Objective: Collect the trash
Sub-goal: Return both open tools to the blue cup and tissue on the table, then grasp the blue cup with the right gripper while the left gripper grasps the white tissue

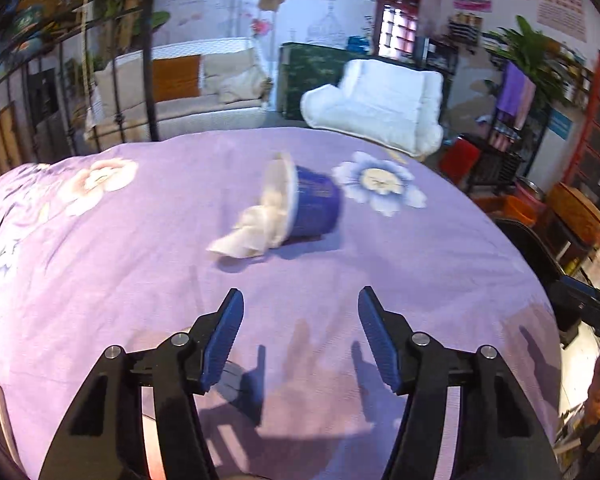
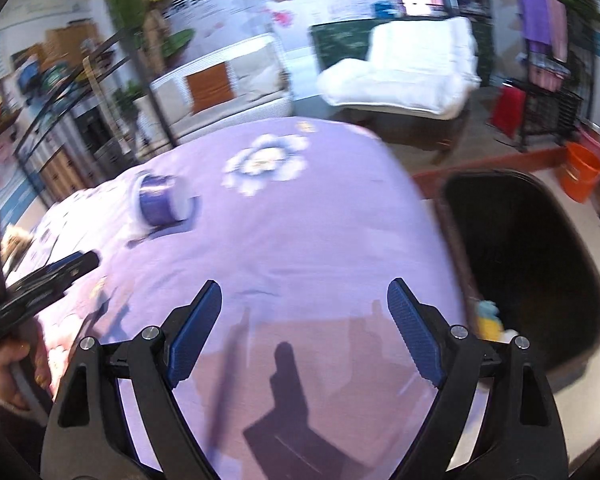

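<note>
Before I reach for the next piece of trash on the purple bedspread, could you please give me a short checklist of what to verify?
1. Target in view: the blue plastic cup lies tipped on its side on the purple floral bedspread, with crumpled white tissue spilling from its mouth: ok.
2. Left gripper empty, jaws apart: ok.
3. Right gripper empty, jaws wide: ok.
4. Path from the left gripper to the cup free of obstacles: ok.
5. Black trash bin open beside the bed, within the right wrist view: ok.
6. Room left in the bin: only a few colourful scraps show inside; depth cannot tell.
</note>
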